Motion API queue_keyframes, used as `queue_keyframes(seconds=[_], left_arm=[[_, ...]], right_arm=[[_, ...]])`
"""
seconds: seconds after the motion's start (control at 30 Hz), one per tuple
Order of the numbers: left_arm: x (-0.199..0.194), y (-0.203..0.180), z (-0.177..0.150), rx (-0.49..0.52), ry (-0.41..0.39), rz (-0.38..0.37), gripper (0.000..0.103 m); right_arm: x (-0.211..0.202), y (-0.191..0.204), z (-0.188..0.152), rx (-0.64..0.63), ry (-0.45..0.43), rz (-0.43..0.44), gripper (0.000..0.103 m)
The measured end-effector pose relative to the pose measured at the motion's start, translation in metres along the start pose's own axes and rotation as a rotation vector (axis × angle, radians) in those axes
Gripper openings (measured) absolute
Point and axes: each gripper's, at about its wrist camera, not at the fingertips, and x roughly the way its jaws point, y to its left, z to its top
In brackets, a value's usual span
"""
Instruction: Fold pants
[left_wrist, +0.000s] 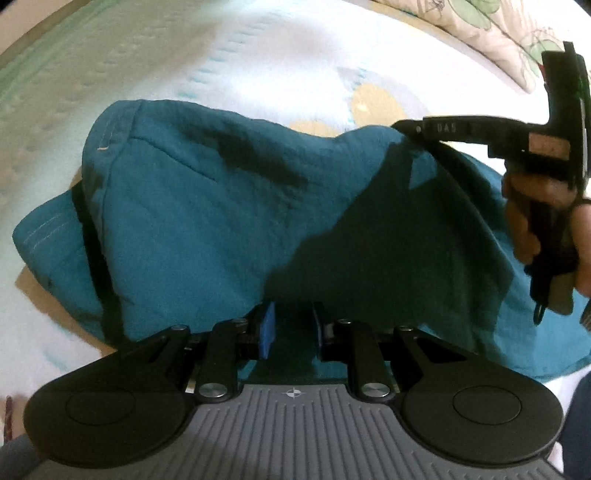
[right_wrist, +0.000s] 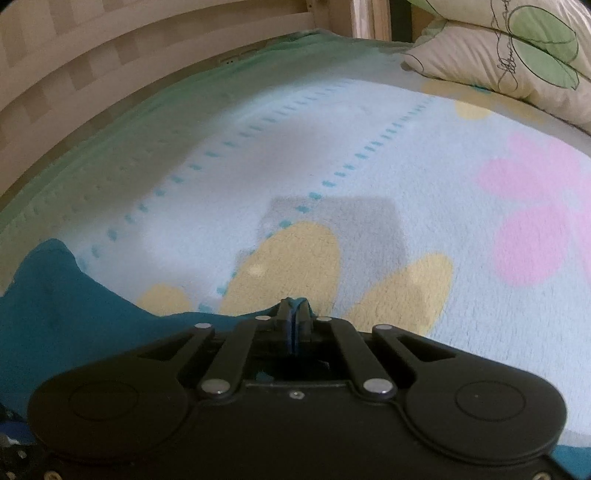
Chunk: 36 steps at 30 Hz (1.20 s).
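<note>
Your teal cloth pants (left_wrist: 207, 206) lie bunched up on the pale fluffy blanket with yellow and pink flower shapes (right_wrist: 369, 155). They sit in a soft heap, partly folded, with a stitched hem showing at the far end of the heap in the left wrist view.

Your left gripper (left_wrist: 291, 328) is right at the near edge of the pants. Its two blue pads (left_wrist: 266, 328) stand a little apart, and teal cloth lies between them. You cannot tell from here if the pads press on that cloth.

Your right gripper (right_wrist: 295, 317) sits at the other edge of the pants. Its two fingers are squeezed tight together, and a thin bit of the teal cloth is pinched between their tips. In the left wrist view you see your hand (left_wrist: 535, 221) wrapped around that gripper's black handle, just above the pants, and the cloth is pulled up to a point where the tips meet it.

A cream pillow with green leaf drawings (right_wrist: 517, 55) rests on the blanket, well past the pants. A light wooden bed frame (right_wrist: 110, 74) runs behind the blanket, far from the pants.
</note>
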Motion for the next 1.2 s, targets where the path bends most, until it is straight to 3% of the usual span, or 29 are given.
queue_keyframes(seconds=[0.07,0.13,0.17,0.2,0.33,0.5,0.67,0.8,1.0,1.07,1.1,1.13,1.2], left_arm=[[-0.005,0.002,0.002,-0.015,0.009,-0.012,0.021],[-0.014,0.008,0.006,-0.030,-0.012,-0.005,0.021],[-0.022,0.012,0.009,-0.038,-0.047,0.008,0.021],[-0.027,0.017,0.014,-0.046,-0.072,0.018,0.021],[-0.045,0.046,0.039,-0.135,-0.136,0.060,0.021],[-0.064,0.066,0.058,-0.158,-0.198,0.131,0.021],[-0.067,0.083,0.058,-0.157,-0.161,0.172,0.021],[-0.068,0.097,0.050,-0.193,-0.129,0.165,0.021],[-0.077,0.114,0.038,-0.216,-0.113,0.147,0.021],[-0.078,0.117,0.036,-0.226,-0.109,0.136,0.021],[-0.079,0.118,0.035,-0.233,-0.107,0.127,0.021],[-0.078,0.120,0.034,-0.237,-0.106,0.117,0.021],[-0.078,0.122,0.032,-0.246,-0.106,0.087,0.021]], right_arm=[[-0.006,-0.003,0.003,0.012,-0.001,0.015,0.004],[-0.023,-0.005,0.003,0.006,-0.034,0.002,0.028],[-0.033,-0.004,0.002,-0.011,-0.070,-0.039,0.036],[-0.043,-0.004,0.001,-0.030,-0.096,-0.063,0.037],[-0.075,-0.007,-0.006,-0.037,-0.141,-0.068,0.037],[-0.098,0.036,-0.028,-0.156,-0.147,0.013,0.037],[-0.097,0.104,-0.050,-0.262,-0.131,0.147,0.037],[-0.094,0.170,-0.064,-0.431,-0.151,0.233,0.037],[-0.070,0.231,-0.084,-0.663,-0.129,0.223,0.038],[-0.059,0.240,-0.087,-0.716,-0.118,0.187,0.033],[-0.055,0.240,-0.089,-0.731,-0.116,0.167,0.015],[-0.053,0.237,-0.088,-0.719,-0.124,0.152,0.006],[-0.053,0.220,-0.071,-0.559,-0.140,0.174,0.008]])
